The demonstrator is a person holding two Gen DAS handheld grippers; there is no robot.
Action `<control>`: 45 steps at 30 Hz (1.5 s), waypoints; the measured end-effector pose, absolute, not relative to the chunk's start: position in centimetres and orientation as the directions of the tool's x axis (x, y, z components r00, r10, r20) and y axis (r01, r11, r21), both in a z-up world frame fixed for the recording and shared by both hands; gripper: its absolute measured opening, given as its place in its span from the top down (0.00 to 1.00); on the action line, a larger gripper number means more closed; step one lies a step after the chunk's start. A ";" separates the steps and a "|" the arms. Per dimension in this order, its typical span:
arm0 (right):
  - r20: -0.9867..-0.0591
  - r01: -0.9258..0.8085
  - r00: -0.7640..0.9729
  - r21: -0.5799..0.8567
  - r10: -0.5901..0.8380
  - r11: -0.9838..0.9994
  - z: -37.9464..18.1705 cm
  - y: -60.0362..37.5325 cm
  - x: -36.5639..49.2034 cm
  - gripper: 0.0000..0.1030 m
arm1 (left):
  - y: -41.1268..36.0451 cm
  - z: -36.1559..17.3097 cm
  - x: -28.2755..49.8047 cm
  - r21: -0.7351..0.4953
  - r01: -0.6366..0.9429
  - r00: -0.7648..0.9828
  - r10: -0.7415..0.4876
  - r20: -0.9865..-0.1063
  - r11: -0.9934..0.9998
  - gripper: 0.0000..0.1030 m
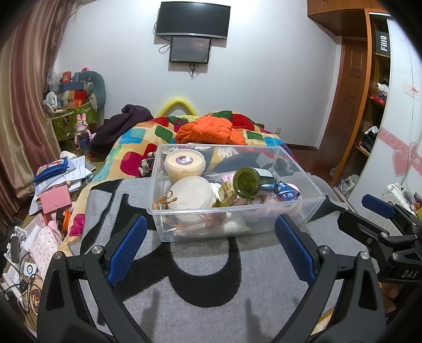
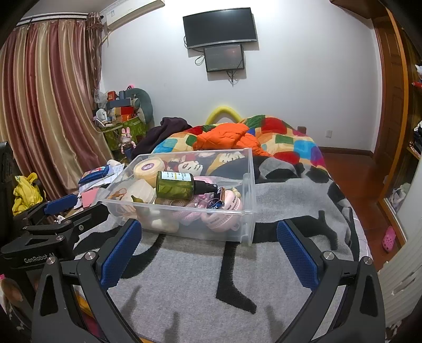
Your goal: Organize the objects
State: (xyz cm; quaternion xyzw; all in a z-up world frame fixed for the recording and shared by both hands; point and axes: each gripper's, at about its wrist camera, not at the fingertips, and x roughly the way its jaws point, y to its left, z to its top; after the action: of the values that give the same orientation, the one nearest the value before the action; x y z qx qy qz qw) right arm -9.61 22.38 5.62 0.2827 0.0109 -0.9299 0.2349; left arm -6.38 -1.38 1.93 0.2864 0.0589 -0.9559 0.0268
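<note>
Nearest the cameras, the left gripper [image 1: 211, 245] had its blue-padded fingers spread wide with nothing between them, hanging over a grey and black blanket [image 1: 205, 277] on the bed. The right gripper [image 2: 209, 250] was spread just as wide and also held nothing; it sat just beside the left one, each showing at the edge of the other's view.

Just beyond both sets of fingertips, a clear plastic bin [image 1: 311, 199] rested on the blanket, apart from either gripper. Inside it, a green bottle [image 2: 175, 185] with a black pump top lay on its side on top of the other contents. A white tub [image 1: 191, 195] sat at the near left of the bin, and a yellow tub [image 1: 184, 165] with a purple label stood behind it at the far left corner. Pink round containers [image 2: 223, 219] and a small blue packet [image 1: 286, 192] filled the right side of the bin.

Behind the bin lay a patchwork quilt [image 2: 287, 142] with an orange jacket [image 2: 226, 138] bunched on it. To the left of the bed, papers and a pink card [image 1: 55, 201] were piled, with striped curtains [image 2: 44, 105] beyond. On the far wall hung a dark TV [image 1: 193, 19] with a smaller screen [image 1: 190, 49] below it.
</note>
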 end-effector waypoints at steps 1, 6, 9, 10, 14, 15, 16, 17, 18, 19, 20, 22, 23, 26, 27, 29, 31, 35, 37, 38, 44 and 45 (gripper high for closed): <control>-0.531 0.444 -0.729 0.113 -0.432 -0.889 5.6 22.4 -9.6 0.01 | -1.4 1.9 -6.4 -0.095 0.087 -0.834 -0.020 -0.552 -0.992 0.04; -0.532 0.443 -0.726 0.122 -0.435 -0.888 5.5 22.3 -9.7 0.01 | -1.4 1.8 -6.5 -0.097 0.086 -0.832 -0.018 -0.555 -0.992 0.04; -0.532 0.444 -0.726 0.122 -0.436 -0.888 5.5 22.4 -9.7 0.01 | -1.3 1.8 -6.4 -0.097 0.084 -0.832 -0.017 -0.555 -0.992 0.04; -0.532 0.443 -0.726 0.122 -0.436 -0.888 5.5 22.4 -9.7 0.01 | -1.3 1.8 -6.4 -0.098 0.083 -0.832 -0.015 -0.555 -0.992 0.04; -0.534 0.444 -0.723 0.127 -0.439 -0.887 5.4 22.4 -9.7 0.01 | -1.3 1.8 -6.4 -0.096 0.080 -0.833 -0.014 -0.554 -0.992 0.04; -0.534 0.445 -0.722 0.129 -0.440 -0.886 5.4 22.4 -9.7 0.01 | -1.3 1.8 -6.4 -0.097 0.080 -0.833 -0.013 -0.554 -0.992 0.04; -0.534 0.445 -0.722 0.129 -0.440 -0.886 5.3 22.3 -9.7 0.01 | -1.3 1.8 -6.4 -0.097 0.079 -0.833 -0.012 -0.553 -0.992 0.04; -0.534 0.445 -0.722 0.129 -0.440 -0.886 5.3 22.4 -9.7 0.01 | -1.2 1.8 -6.4 -0.098 0.078 -0.833 -0.011 -0.553 -0.992 0.04; -0.534 0.445 -0.722 0.129 -0.440 -0.886 5.3 22.4 -9.7 0.01 | -1.2 1.8 -6.4 -0.099 0.077 -0.834 -0.009 -0.552 -0.992 0.04; -0.534 0.445 -0.722 0.130 -0.441 -0.886 5.3 22.3 -9.7 0.01 | -1.2 1.8 -6.4 -0.100 0.075 -0.835 -0.007 -0.551 -0.992 0.04; -0.534 0.445 -0.722 0.130 -0.441 -0.886 5.3 22.4 -9.7 0.01 | -1.2 1.8 -6.4 -0.102 0.071 -0.836 -0.003 -0.549 -0.992 0.04; -0.534 0.445 -0.721 0.131 -0.441 -0.886 5.3 22.3 -9.7 0.01 | -1.2 1.9 -6.4 -0.107 0.063 -0.837 0.006 -0.547 -0.992 0.04; -0.534 0.445 -0.721 0.131 -0.441 -0.886 5.3 22.3 -9.7 0.01 | -1.1 1.9 -6.3 -0.109 0.058 -0.838 0.011 -0.545 -0.992 0.04; -0.538 0.445 -0.717 0.135 -0.443 -0.885 5.2 22.3 -9.7 0.01 | -1.1 1.9 -6.3 -0.110 0.054 -0.839 0.014 -0.544 -0.992 0.04; -0.539 0.446 -0.715 0.137 -0.444 -0.885 5.2 22.3 -9.7 0.01 | -1.1 1.9 -6.3 -0.110 0.053 -0.839 0.016 -0.545 -0.992 0.04; -0.540 0.446 -0.714 0.140 -0.445 -0.884 5.2 22.3 -9.7 0.01 | -1.1 1.9 -6.3 -0.113 0.052 -0.837 0.019 -0.548 -0.992 0.04; -0.540 0.445 -0.715 0.139 -0.444 -0.885 5.2 22.3 -9.7 0.01 | -1.1 1.8 -6.3 -0.117 0.052 -0.835 0.021 -0.550 -0.992 0.04; -0.541 0.445 -0.714 0.140 -0.445 -0.884 5.2 22.3 -9.7 0.01 | -1.3 1.8 -6.3 -0.121 0.057 -0.834 0.020 -0.551 -0.991 0.04; -0.541 0.445 -0.713 0.141 -0.445 -0.884 5.1 22.3 -9.7 0.01 | -1.3 1.8 -6.3 -0.122 0.059 -0.833 0.019 -0.553 -0.991 0.04; -0.542 0.445 -0.713 0.141 -0.445 -0.885 5.2 22.3 -9.7 0.01 | -1.3 1.8 -6.3 -0.123 0.058 -0.833 0.020 -0.553 -0.991 0.04; -0.543 0.445 -0.712 0.142 -0.445 -0.884 5.0 22.3 -9.6 0.01 | -1.3 1.7 -6.3 -0.122 0.059 -0.834 0.018 -0.552 -0.991 0.04; -0.543 0.445 -0.712 0.142 -0.445 -0.884 5.0 22.2 -9.6 0.01 | -1.3 1.7 -6.3 -0.124 0.054 -0.832 0.024 -0.554 -0.991 0.04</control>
State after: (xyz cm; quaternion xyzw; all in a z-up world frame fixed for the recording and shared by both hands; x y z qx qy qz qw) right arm -9.63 22.25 5.04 0.2934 -0.0006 -0.9253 0.2404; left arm -6.30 -1.31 1.70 0.2895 0.0676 -0.9548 0.0079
